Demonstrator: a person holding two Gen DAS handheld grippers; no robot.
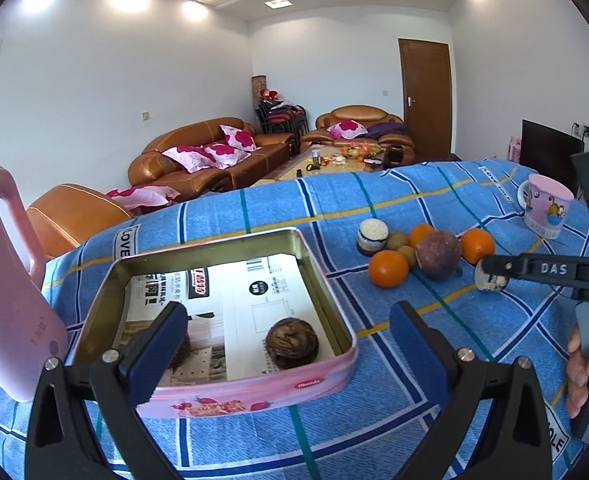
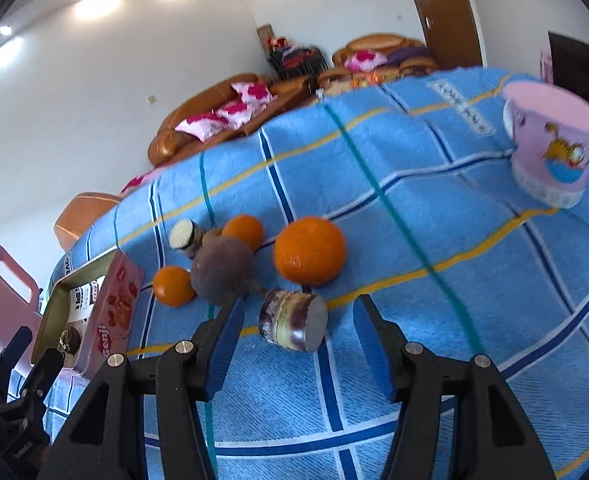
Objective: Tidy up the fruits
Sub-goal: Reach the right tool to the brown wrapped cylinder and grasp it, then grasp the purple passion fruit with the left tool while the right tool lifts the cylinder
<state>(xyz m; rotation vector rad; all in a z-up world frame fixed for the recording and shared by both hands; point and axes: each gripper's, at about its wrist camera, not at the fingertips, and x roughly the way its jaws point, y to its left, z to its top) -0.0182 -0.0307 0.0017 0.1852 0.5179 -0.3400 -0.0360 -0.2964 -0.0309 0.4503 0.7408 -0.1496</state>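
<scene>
My right claw [image 2: 298, 344] stands part open, empty, with a short sugarcane piece [image 2: 293, 320] lying on the table [image 2: 434, 280] just beyond its tips. My left claw [image 1: 290, 332] gapes wide over the pink tin [image 1: 230, 394]; oranges [image 2: 309, 250] cluster farther off.

Under both grippers lies a sky-blue cloth [image 2: 474, 216] checked with navy, white, yellow and teal lines; ahead of the right gripper's [image 2: 296, 340] dark blue pads sit bright orange oranges [image 2: 309, 250], a dull purple-brown fruit [image 2: 222, 270] and a purple-and-cream banded cane piece [image 2: 290, 318]. Far right stands a pink mug [image 2: 550, 148] with an orange cartoon cat; before the left gripper [image 1: 288, 344], a pink tin [image 1: 254, 394] with red strawberry print.
</scene>
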